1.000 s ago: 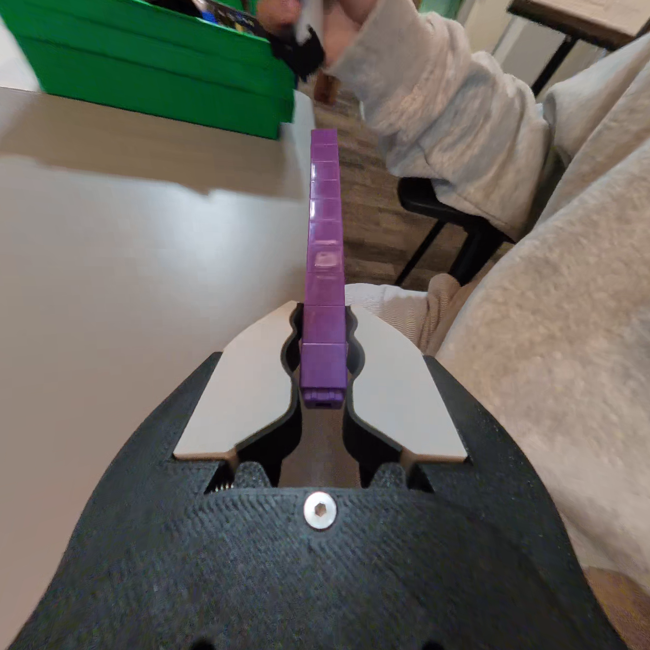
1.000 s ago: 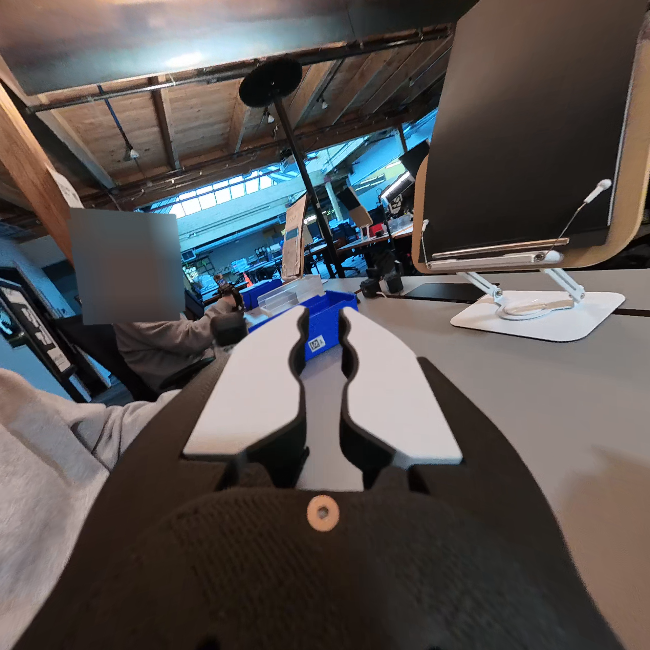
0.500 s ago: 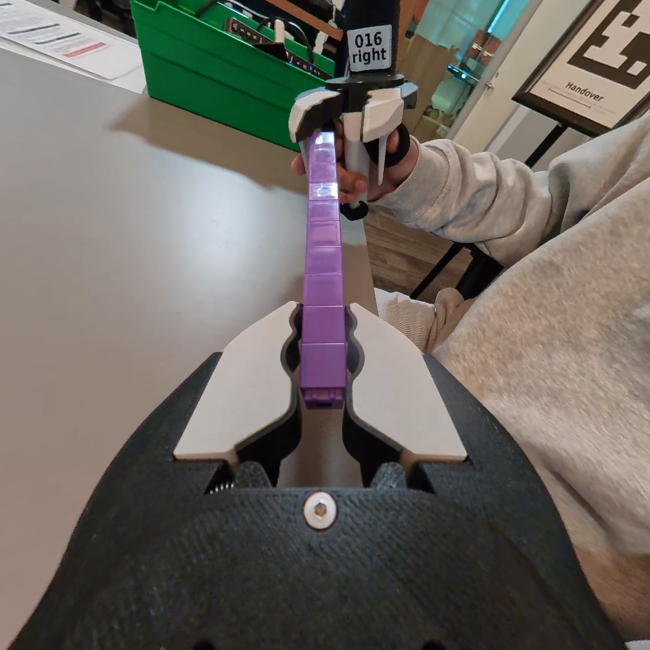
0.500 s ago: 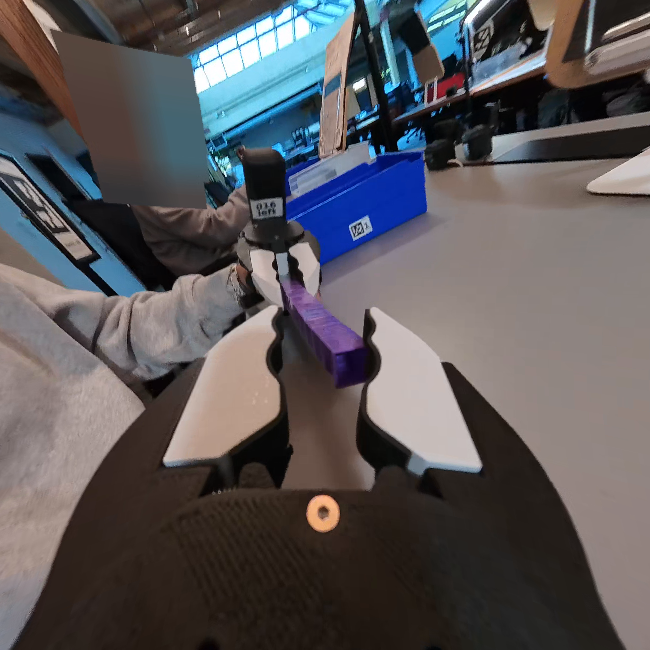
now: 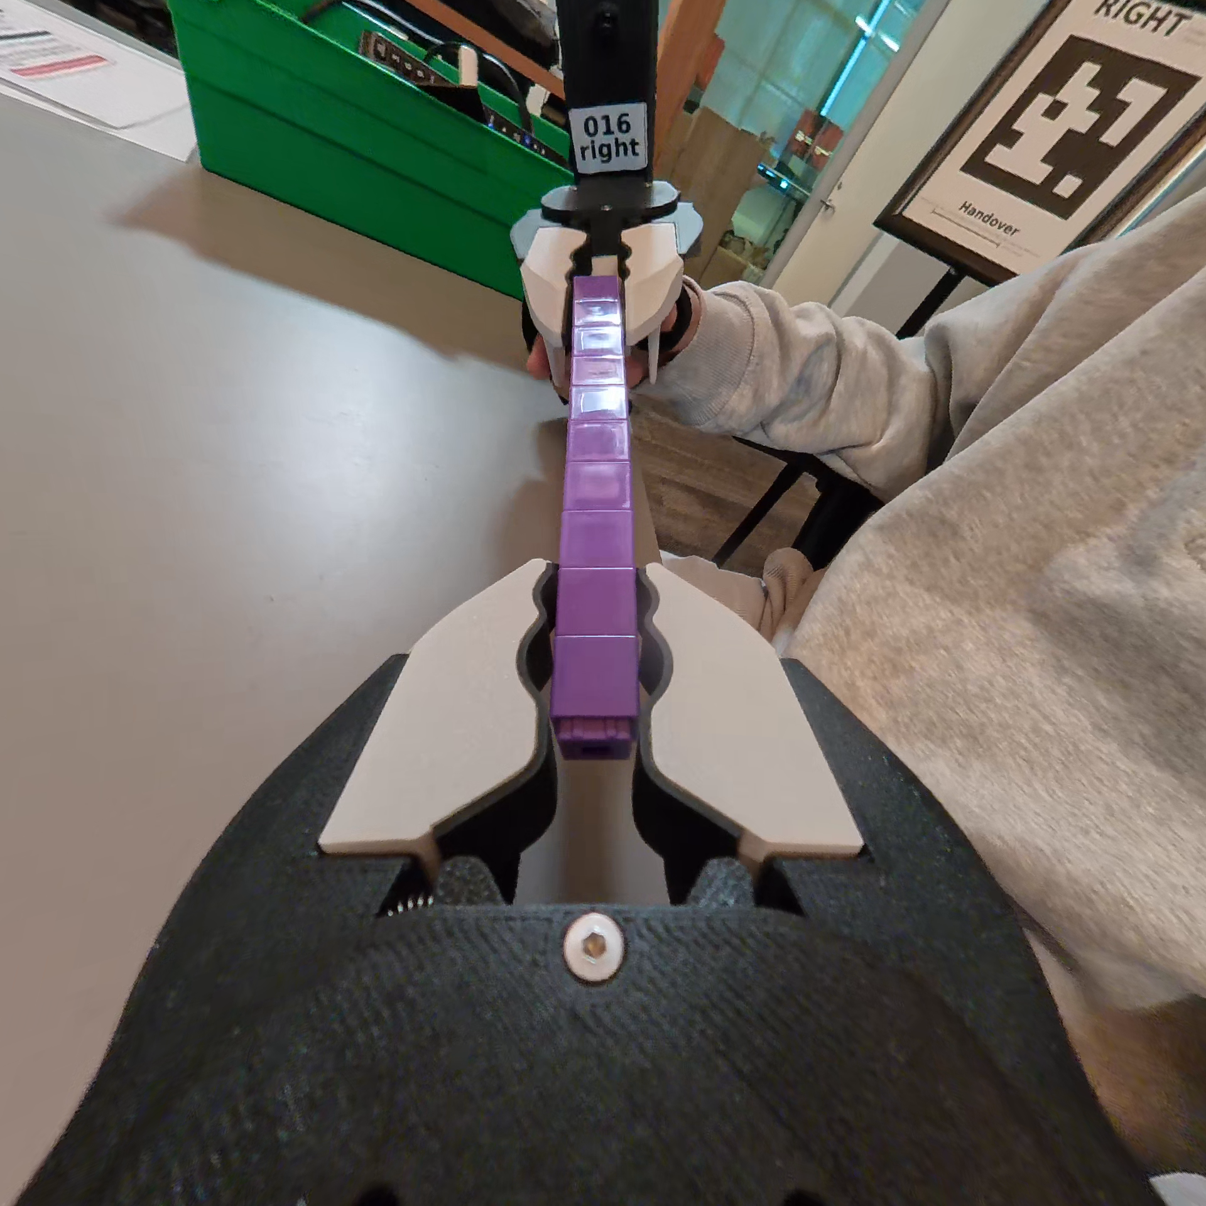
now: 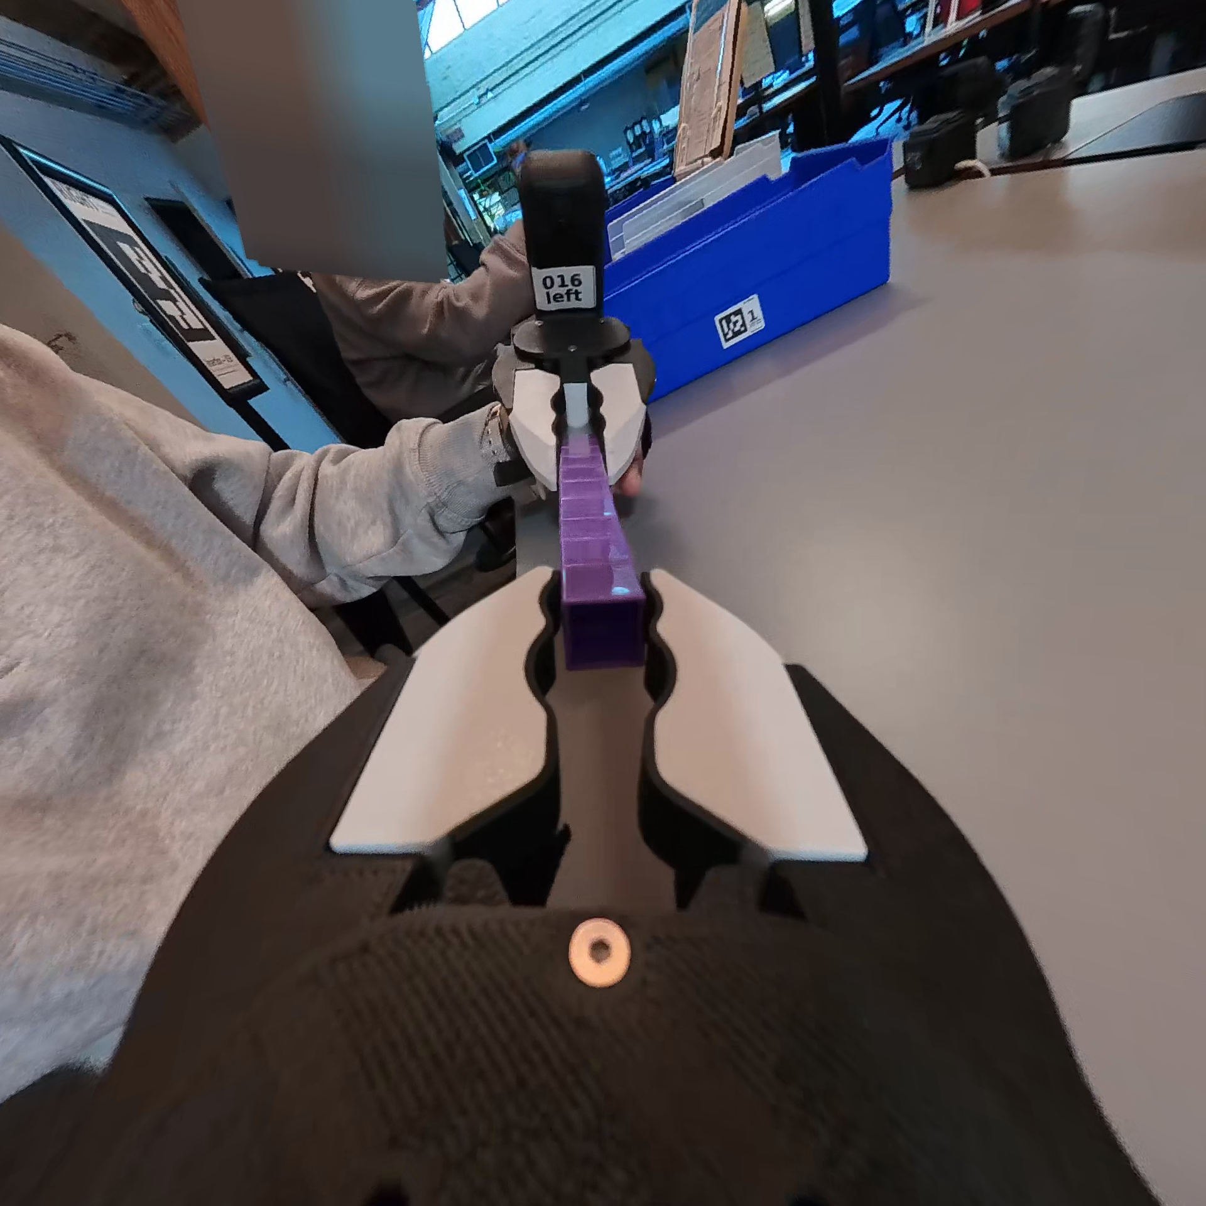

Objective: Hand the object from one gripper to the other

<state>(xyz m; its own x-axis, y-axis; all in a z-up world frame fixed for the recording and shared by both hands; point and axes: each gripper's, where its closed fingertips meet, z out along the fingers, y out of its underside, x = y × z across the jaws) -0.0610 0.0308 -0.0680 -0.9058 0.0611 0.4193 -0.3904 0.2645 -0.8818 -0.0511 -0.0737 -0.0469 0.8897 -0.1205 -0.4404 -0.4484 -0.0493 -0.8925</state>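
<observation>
Purple block stick (image 5: 595, 522) clamped at its near end by left hand-held gripper (image 5: 595, 626), held level above the bench (image 5: 228, 522) so the far end reaches between the right hand-held gripper (image 6: 599, 626) fingers; closed or not, cannot tell.

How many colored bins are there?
2. A green bin stands far across the table in the left wrist view; a blue bin in the right wrist view. Others may be hidden.
</observation>
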